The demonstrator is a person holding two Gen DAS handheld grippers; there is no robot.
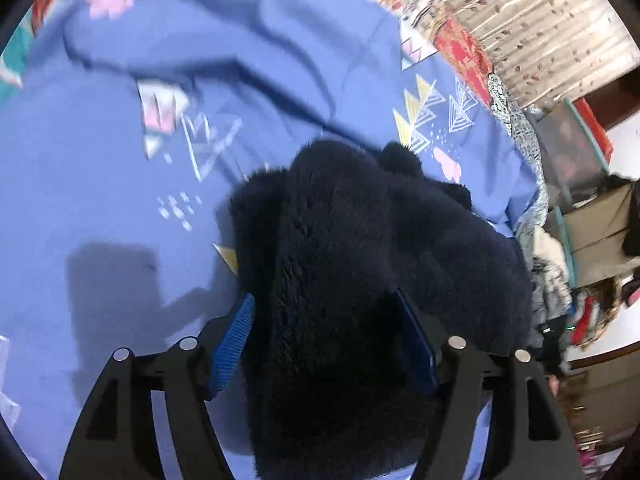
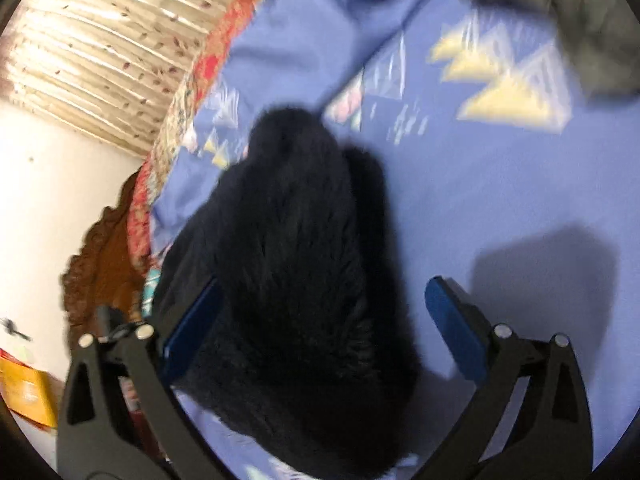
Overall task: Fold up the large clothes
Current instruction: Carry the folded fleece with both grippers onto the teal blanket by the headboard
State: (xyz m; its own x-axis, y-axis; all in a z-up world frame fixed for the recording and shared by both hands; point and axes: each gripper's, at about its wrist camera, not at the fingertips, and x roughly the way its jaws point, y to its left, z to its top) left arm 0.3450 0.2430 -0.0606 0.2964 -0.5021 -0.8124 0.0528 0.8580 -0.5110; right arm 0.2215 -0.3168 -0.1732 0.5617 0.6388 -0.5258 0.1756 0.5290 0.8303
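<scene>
A dark navy fleece garment (image 1: 360, 264) lies bunched on a blue patterned bedsheet (image 1: 100, 200). My left gripper (image 1: 324, 332) has its blue pads on both sides of a thick fold of the fleece and is shut on it. In the right wrist view the same fleece (image 2: 296, 272) fills the space between the fingers of my right gripper (image 2: 320, 320). Its jaws stand wide apart; the right pad (image 2: 452, 328) is clear of the cloth, the left pad (image 2: 192, 320) touches it.
The bedsheet (image 2: 500, 208) spreads around the garment. A grey cloth (image 2: 560, 12) lies at the far right. A floral quilt edge (image 1: 460, 44) and curtain (image 1: 540, 20) border the bed. Clutter and boxes (image 1: 580, 200) stand beyond the edge. A carved wooden headboard (image 2: 104, 264) is at the left.
</scene>
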